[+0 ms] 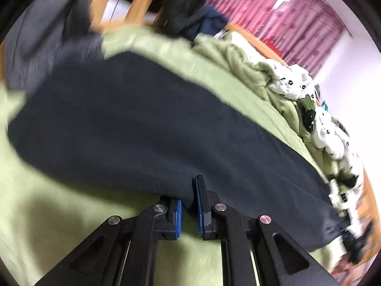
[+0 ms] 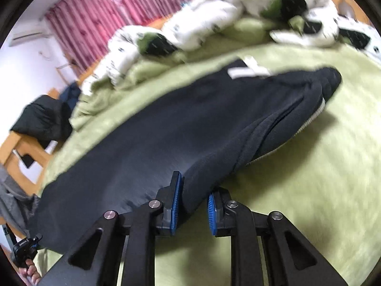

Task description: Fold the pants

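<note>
A green blanket [image 2: 309, 166] covers the bed, and the pants [image 2: 178, 124] lie along it, dark and long, with a rumpled white quilt [image 2: 214, 16] heaped beyond them near the pink curtains [image 2: 100, 16]; the cloth looks like thick, soft fleece, limp and fairly light, so it is likely to sag between two holds and drag a little on the fuzzy blanket rather than slide; its doubled near edge gives the firmest bite, and a hold on one layer alone would probably let the other fall away; the left gripper [image 1: 189, 205] has its blue pads [image 1: 198, 207] drawn close, with a fold of the pants' near edge pinched between them; the right gripper [image 2: 194, 205] stands wider, yet a thick roll of the same edge fills the gap and both pads touch it, so it appears clamped on the cloth; only the right view shows the bunched end with its pale ribbed lining [image 2: 314, 116] and a white tag [image 2: 247, 70], and the other gripper low at its left; only the left view shows the far end of the pants, which reaches grey cloth [image 1: 47, 47] by a wooden chair [image 1: 140, 2]; both views are blurred.
</note>
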A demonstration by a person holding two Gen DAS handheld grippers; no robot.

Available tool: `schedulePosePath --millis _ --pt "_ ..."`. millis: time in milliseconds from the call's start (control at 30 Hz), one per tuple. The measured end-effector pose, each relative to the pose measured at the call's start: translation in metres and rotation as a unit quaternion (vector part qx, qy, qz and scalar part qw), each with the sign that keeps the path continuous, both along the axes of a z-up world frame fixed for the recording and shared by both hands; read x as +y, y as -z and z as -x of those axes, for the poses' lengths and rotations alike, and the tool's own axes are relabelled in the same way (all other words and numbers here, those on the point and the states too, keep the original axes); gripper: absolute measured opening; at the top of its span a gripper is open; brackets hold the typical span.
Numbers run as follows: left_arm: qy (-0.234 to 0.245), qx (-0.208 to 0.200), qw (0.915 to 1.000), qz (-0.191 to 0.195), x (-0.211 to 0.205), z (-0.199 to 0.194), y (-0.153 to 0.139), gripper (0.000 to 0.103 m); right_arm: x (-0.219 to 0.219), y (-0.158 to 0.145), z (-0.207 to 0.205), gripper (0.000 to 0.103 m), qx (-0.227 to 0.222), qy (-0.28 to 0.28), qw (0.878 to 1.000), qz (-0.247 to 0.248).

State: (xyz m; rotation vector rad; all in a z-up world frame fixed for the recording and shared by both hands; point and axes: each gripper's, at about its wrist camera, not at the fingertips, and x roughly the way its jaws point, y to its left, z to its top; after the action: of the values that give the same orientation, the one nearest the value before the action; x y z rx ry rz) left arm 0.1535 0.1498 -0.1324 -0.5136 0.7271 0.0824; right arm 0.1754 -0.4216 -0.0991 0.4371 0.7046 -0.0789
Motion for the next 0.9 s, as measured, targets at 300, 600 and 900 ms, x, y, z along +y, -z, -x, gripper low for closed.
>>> schedulePosePath --millis 300,600,900 --pt "0.001 -0.045 0.9961 -0.075 -0.009 -0.084 -0.055 0.010 0.013 -0.044 -0.067 0.018 -0.048 -0.027 0.998 0.026" --pt "-0.012 -0.020 0.9922 -0.122 -0.021 -0.173 -0.018 0.010 0.023 -0.017 -0.148 0.018 -0.033 -0.019 0.996 0.075" --pt "0.020 0.034 0.9940 -0.102 -0.031 -0.188 0.005 0.062 0.026 0.025 -0.195 0.056 0.036 -0.012 0.999 0.036"
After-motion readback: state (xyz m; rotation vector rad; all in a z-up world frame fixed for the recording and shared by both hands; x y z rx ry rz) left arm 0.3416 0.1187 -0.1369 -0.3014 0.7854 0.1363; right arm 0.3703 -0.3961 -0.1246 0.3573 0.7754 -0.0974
